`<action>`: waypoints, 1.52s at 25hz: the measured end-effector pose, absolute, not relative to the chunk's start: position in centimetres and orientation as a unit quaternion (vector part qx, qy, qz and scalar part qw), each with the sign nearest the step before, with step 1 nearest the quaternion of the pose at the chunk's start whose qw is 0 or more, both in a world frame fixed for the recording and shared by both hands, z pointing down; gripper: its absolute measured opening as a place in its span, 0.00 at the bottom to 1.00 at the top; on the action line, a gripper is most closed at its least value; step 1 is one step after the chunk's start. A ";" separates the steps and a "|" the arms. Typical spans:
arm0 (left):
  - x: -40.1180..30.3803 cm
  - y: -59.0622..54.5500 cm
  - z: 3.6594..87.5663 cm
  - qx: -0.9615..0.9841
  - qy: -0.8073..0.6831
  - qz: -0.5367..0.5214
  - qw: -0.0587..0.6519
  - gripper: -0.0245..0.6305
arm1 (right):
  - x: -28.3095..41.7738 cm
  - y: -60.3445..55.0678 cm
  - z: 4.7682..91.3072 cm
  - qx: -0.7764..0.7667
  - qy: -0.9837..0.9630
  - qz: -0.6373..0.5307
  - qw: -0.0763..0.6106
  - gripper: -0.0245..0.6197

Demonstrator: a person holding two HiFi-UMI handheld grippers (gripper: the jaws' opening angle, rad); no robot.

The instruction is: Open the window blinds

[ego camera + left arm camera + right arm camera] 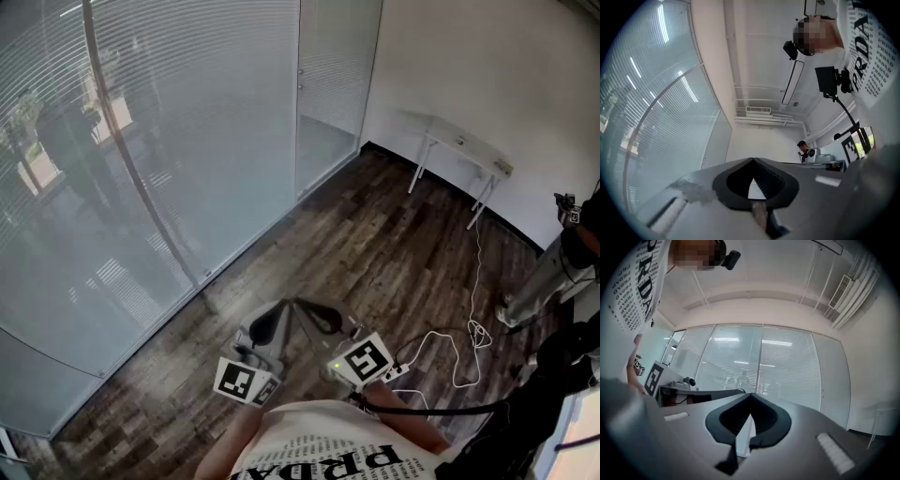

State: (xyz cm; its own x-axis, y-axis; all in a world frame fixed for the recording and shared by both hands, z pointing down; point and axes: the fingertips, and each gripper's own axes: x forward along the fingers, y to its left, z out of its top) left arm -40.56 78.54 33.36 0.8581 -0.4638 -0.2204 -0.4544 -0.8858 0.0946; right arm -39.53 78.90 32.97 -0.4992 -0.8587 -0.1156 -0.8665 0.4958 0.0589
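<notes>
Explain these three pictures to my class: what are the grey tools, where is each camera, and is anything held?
There is no robot here: a person holds a two-jaw tool in each hand. The head view looks down from the person's head onto the left hand-held gripper and the right hand-held gripper. The other two views come from a camera riding on each tool, looking along its jaws. Both pairs of jaws are shut, with nothing between them. Ahead stands a glass wall covered by blinds. On the wood floor lies a white cable, and a small table stands by the wall.
</notes>
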 end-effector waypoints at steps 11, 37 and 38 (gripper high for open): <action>-40.3 78.1 33.5 0.965 -0.233 -0.120 0.022 0.02 | -39.3 78.5 33.0 -0.498 0.864 0.052 0.051 0.05; -43.1 77.2 36.8 0.965 -0.231 -0.116 0.044 0.02 | -42.6 77.3 36.4 -0.460 0.883 0.075 -0.045 0.04; -42.9 76.9 36.7 0.965 -0.231 -0.117 0.045 0.02 | -42.5 77.0 36.5 -0.456 0.884 0.083 -0.065 0.04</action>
